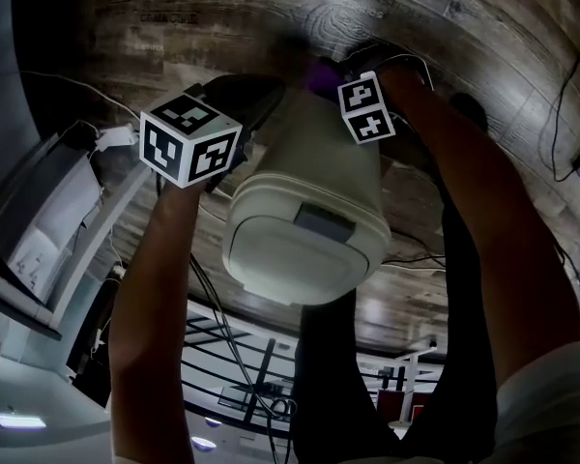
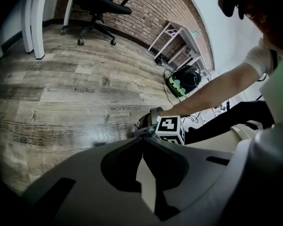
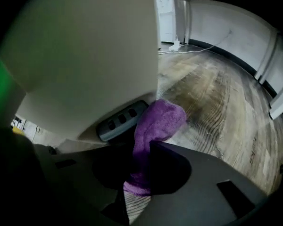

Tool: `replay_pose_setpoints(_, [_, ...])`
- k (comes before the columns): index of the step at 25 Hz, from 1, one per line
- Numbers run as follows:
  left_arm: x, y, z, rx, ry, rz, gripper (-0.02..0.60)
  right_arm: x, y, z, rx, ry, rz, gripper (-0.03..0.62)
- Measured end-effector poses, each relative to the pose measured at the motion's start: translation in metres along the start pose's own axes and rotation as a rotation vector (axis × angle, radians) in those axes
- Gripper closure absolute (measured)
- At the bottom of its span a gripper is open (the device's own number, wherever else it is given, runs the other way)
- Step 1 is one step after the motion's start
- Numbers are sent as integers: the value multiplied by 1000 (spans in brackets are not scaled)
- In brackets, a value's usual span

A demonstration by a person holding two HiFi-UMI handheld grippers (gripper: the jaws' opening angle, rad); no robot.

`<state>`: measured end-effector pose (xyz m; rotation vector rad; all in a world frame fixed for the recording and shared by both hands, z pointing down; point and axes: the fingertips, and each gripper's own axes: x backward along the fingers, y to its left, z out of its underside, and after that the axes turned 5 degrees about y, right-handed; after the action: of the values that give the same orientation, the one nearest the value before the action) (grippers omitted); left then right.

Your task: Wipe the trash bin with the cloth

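The beige trash bin sits on the wood floor with a gripper on either side. The right gripper has its jaws clamped on the purple cloth, which is pressed against the bin's side. The left gripper is right up against the bin, jaws closed tip to tip, holding nothing

The cream plastic trash bin sits on the wood-plank floor between the left gripper and the right gripper. The right gripper's jaws pinch the purple cloth, which lies beside the bin's foot pedal.
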<state>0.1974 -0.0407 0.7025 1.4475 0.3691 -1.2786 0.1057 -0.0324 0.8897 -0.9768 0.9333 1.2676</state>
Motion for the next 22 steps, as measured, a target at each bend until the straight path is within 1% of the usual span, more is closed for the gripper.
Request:
replay_pose_setpoints(4, [0,-2,2,2,-10,4,577,-1,24,10,111,28,-28,503])
replay_pose_setpoints(8, [3,-9,3,4,-15,12,577,4,50,23,157,61,-37,503])
replay_pose_setpoints(12, [6,-17,0,0,-32,17,577,13,82,46,137,112,-65,503])
replay_pose_setpoints(14, [11,-18,-2,-9,-42,3,577,20,106,54,151,135,-96,503])
replay_pose_setpoints(18, [31,-18,-1,-89,-22,-43,577,40,150,70,170,185,-156,503])
replay_pose_setpoints(20, [46,-17,-1,-77,-48,-58,577,55,158,79,144,212,-160,503])
replay_pose_setpoints(22, [64,-19,0,-54,-95,-69,577,73,161,86,79,238,-146,503])
